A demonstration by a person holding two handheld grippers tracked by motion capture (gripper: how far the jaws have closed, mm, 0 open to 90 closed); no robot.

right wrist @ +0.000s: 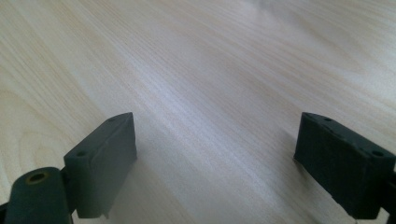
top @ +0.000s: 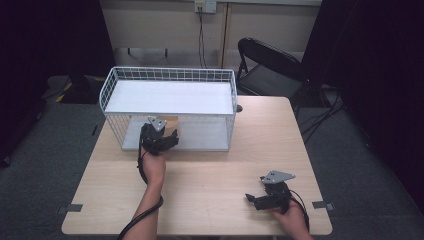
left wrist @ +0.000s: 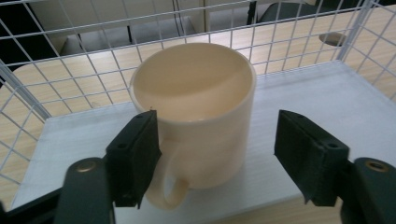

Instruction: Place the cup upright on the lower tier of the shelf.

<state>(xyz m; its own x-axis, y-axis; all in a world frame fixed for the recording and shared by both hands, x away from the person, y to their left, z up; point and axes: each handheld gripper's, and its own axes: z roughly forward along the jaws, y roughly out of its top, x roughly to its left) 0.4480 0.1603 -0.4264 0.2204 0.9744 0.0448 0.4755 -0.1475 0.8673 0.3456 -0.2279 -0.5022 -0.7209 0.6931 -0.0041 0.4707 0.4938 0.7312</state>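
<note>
A cream mug (left wrist: 196, 116) is seen upright on the white lower shelf (left wrist: 327, 93) of a white wire rack (top: 167, 107), toward the shelf's left end, with its handle turned toward the camera of the left gripper view. In that view the mug stands between the two black jaws of the left hand-held gripper (left wrist: 224, 158): the left jaw lies at the handle and wall, though contact cannot be told, and the right jaw is held clear of the mug. The jaws are thus open, with no grip pressed on the mug.

From the high view only a sliver of the mug (top: 171, 123) is made out behind the left hand-held gripper (top: 159, 137), but the whole rack is shown there, with its upper white shelf (top: 170, 96) and its place at the far left part of the counter (top: 210, 185). The wire mesh of the rack's back wall is seen close behind the mug in the left gripper view.

The right hand-held gripper (top: 260, 197) is held low near the counter's near right edge, well apart from the rack. In the right gripper view its jaws are spread wide over bare pale wood grain (right wrist: 210, 70), nothing being between them.

The counter is of light wood. Around it, grey carpet (top: 45, 150) is seen, a black folding chair (top: 270, 70) beyond the far edge, and a pale wall with a socket and hanging cable (top: 201, 30).
</note>
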